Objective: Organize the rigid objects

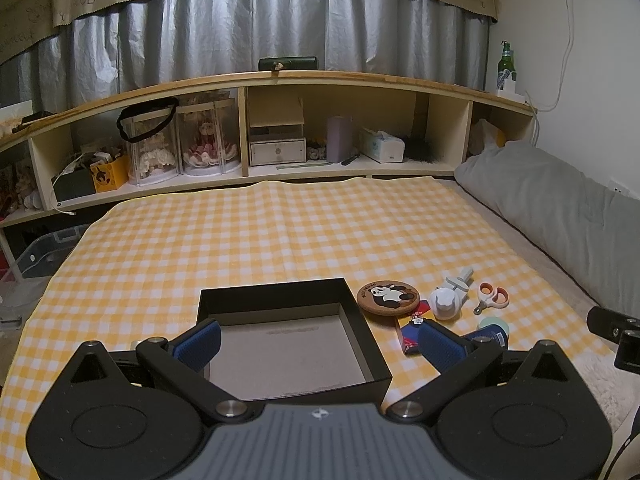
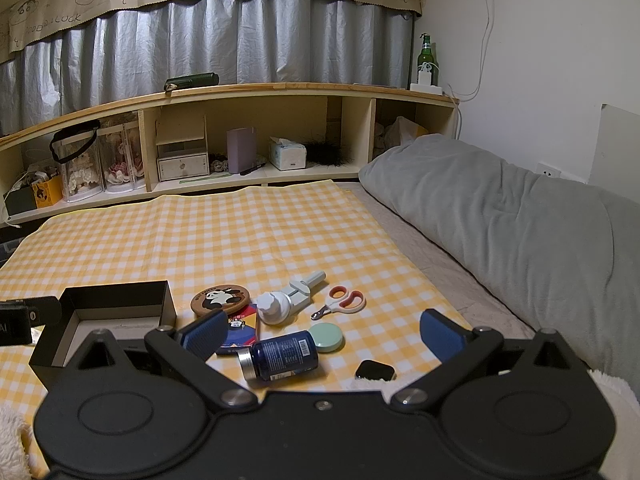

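An empty black box [image 1: 280,344] [image 2: 116,320] sits on the yellow checked cloth [image 1: 260,240]. My left gripper [image 1: 320,342] is open and empty, just above the box's near side. To the box's right lie a panda coaster [image 2: 219,298], a red-blue card box [image 2: 240,330], a white holder [image 2: 286,300], orange-handled nail clippers [image 2: 344,300], a green round case [image 2: 326,337], a blue bottle on its side [image 2: 280,356] and a black smartwatch [image 2: 374,370]. My right gripper [image 2: 322,334] is open and empty, above the bottle and the green case.
A wooden shelf unit [image 1: 260,136] with dolls, boxes and tissues runs along the back. A grey blanket [image 2: 500,220] lies along the right side. A green bottle [image 2: 427,56] stands on the shelf top by the wall.
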### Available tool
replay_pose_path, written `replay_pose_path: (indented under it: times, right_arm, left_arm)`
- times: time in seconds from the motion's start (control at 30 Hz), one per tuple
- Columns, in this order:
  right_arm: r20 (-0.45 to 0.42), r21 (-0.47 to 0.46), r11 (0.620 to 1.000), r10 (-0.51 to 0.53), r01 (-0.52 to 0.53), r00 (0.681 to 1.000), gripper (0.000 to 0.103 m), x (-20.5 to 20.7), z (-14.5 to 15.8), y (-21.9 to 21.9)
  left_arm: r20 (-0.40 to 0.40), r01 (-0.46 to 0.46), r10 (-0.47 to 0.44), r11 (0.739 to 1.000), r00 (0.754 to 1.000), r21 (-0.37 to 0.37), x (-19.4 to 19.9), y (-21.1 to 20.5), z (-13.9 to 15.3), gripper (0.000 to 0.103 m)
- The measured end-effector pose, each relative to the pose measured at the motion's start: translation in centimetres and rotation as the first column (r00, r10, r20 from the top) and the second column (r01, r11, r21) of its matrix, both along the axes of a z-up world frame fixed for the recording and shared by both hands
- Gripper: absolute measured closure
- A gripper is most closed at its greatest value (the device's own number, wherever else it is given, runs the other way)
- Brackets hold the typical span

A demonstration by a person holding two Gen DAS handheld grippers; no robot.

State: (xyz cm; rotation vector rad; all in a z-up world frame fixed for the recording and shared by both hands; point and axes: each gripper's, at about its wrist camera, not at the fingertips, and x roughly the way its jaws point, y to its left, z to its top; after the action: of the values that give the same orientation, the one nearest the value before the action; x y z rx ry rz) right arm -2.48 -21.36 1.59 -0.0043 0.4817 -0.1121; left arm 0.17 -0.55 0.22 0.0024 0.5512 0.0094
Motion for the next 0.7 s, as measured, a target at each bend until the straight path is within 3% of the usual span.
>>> replay_pose_path:
  times: [0.4,0.7]
  right_arm:
    - [0.002,0.013,1.000,0.015,-0.015,1.000,0.000,0.3,-0.4,0.1]
    - [0.022,0.017,0.997,0.081,-0.082,0.996,0.000,3.0,0.9,0.3]
  left_arm:
    - [0.073,-0.017,0.017,1.000,0.997,0.000,0.1,1.0,0.6,0.000]
    - [0.058,-0.080,0.080,0.997,0.995,-0.001,2.1,3.5,0.8,0.000]
